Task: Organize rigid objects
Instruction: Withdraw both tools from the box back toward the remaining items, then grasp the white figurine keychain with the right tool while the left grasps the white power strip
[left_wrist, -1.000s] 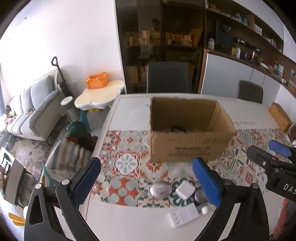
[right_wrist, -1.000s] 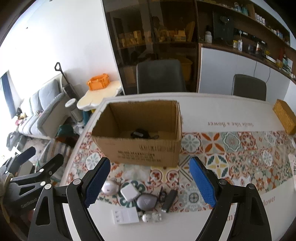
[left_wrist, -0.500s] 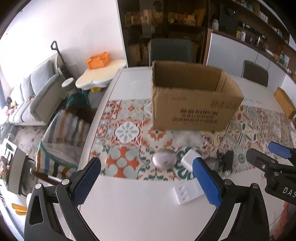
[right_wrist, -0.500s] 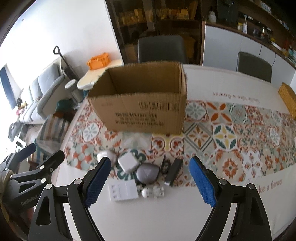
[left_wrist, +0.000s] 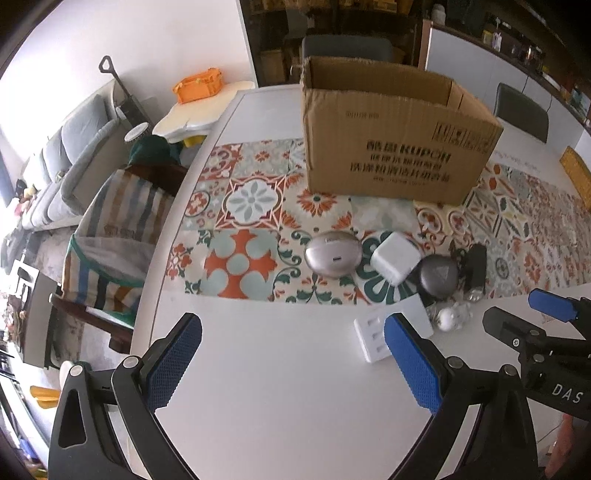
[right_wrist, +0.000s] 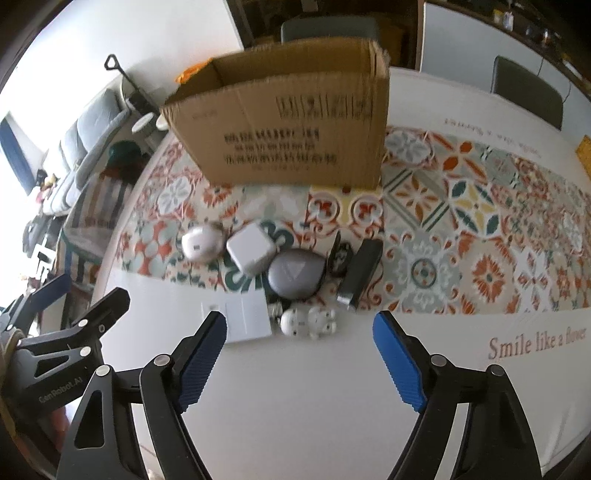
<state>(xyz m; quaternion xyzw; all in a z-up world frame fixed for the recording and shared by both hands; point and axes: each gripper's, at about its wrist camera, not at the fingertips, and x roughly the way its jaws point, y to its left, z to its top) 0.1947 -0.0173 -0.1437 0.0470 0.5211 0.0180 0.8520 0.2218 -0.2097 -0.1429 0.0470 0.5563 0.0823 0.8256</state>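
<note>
On the patterned table runner, before the open cardboard box (right_wrist: 291, 129), a silver oval case (left_wrist: 332, 253), a white charger (right_wrist: 251, 249) and smaller gadgets are seen unpacked, the left gripper (left_wrist: 291, 362) spread empty, the right gripper (right_wrist: 299, 356) closing on nothing.

The box (right_wrist: 288, 122) hides its inside, and its print is blurred in the right view. A blue pad (left_wrist: 410, 365) covers part of the white plate (left_wrist: 373, 336).
</note>
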